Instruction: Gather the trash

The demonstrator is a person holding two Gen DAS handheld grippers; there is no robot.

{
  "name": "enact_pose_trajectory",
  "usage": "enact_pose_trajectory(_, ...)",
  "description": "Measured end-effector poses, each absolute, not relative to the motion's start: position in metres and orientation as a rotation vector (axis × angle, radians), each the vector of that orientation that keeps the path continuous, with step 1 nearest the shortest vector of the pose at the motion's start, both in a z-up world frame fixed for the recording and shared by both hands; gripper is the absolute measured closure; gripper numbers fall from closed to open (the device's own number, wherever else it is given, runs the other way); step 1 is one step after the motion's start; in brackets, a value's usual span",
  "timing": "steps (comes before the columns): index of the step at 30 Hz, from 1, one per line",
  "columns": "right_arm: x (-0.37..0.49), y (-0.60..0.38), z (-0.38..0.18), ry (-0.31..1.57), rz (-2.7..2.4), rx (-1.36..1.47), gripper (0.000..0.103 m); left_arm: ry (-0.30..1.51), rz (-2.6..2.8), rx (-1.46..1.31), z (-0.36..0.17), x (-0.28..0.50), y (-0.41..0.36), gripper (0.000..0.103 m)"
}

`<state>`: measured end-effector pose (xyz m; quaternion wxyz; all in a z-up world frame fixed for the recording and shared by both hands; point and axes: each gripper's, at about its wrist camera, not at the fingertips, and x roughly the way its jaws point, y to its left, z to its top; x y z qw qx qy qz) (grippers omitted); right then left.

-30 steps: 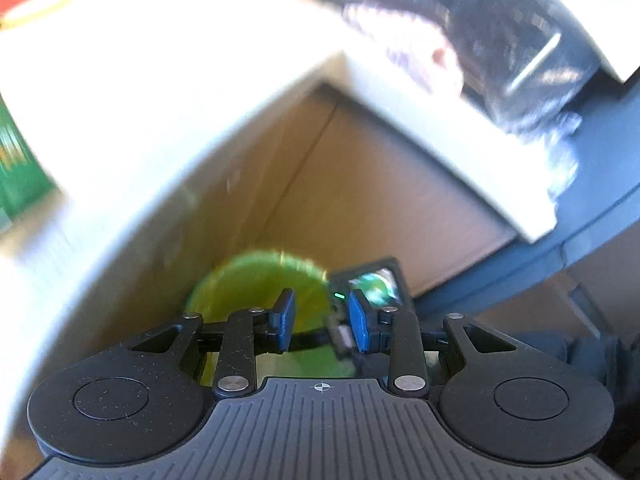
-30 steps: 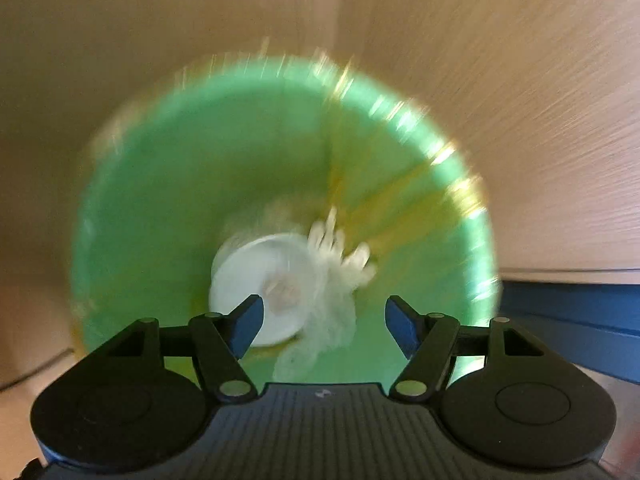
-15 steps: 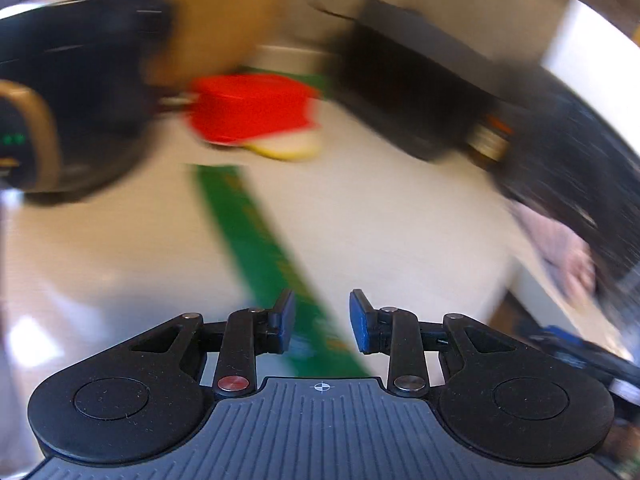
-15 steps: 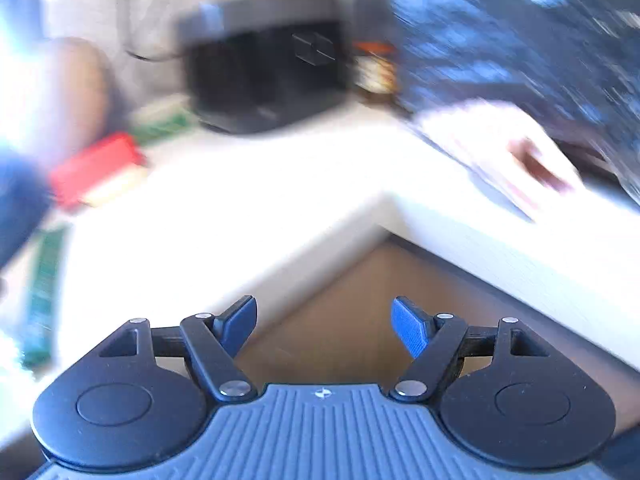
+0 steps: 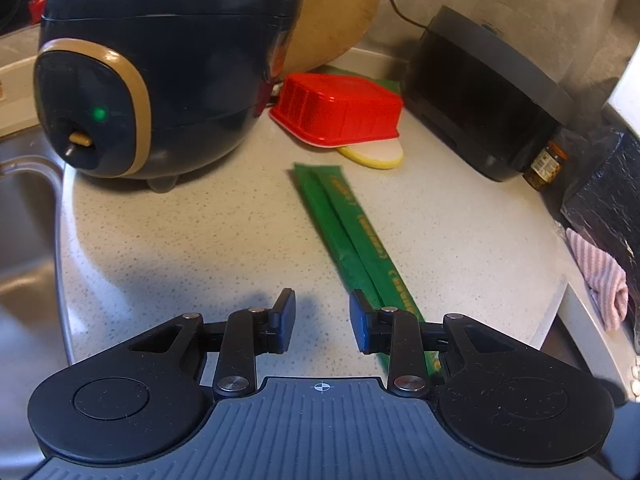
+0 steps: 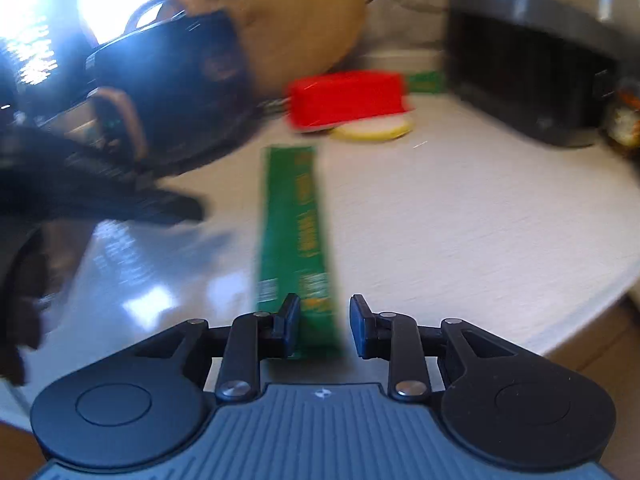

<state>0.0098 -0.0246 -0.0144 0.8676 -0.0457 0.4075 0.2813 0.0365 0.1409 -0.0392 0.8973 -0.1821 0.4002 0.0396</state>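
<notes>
From the left wrist view, a pale speckled counter point(image 5: 224, 232) runs back to a grey wall, with a steel sink point(image 5: 24, 240) cut off at the left edge. The left tongs point(image 5: 322, 322) hang just above the counter with the jaws apart and nothing between them. A long green wrapper point(image 5: 348, 232) lies flat on the counter, running diagonally from the middle toward the near right, where its end passes under the right finger and is hidden by it. Behind stand a dark rice cooker point(image 5: 160, 68) with a green light, a round wooden board point(image 5: 332, 12) leaning on the wall, an upturned red container point(image 5: 340, 110) resting on a yellow-rimmed lid point(image 5: 376, 156), a black appliance point(image 5: 484, 96), a small jar point(image 5: 546, 166) and a pink striped cloth point(image 5: 600, 272). The right wrist view is blurred: the right tongs point(image 6: 324, 328) are also parted and empty, and the green wrapper point(image 6: 296, 240) lies lengthwise ahead, its near end reaching between the fingers, though whether it touches them cannot be told. The red container point(image 6: 346, 98), rice cooker point(image 6: 172, 88) and black appliance point(image 6: 524, 68) show as smears; a dark shape at the left edge cannot be made out.
</notes>
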Motion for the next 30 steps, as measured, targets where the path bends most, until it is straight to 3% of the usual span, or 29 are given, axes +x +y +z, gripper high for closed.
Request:
enact_pose_trajectory(11, 0.001, -0.054, -0.005, 0.791, 0.490, -0.054, 0.072, 0.828, -0.007, -0.309, -0.046, 0.071, 0.113, 0.070)
enact_pose_trajectory(25, 0.001, -0.134, -0.028, 0.853, 0.243, 0.097, 0.064, 0.793, 0.076, 0.196, -0.071, 0.096, 0.038, 0.063)
enact_pose_trajectory(30, 0.000, -0.143, -0.034, 0.865, 0.225, 0.127, 0.062, 0.840, 0.024, 0.096, -0.066, 0.083, 0.061, 0.064)
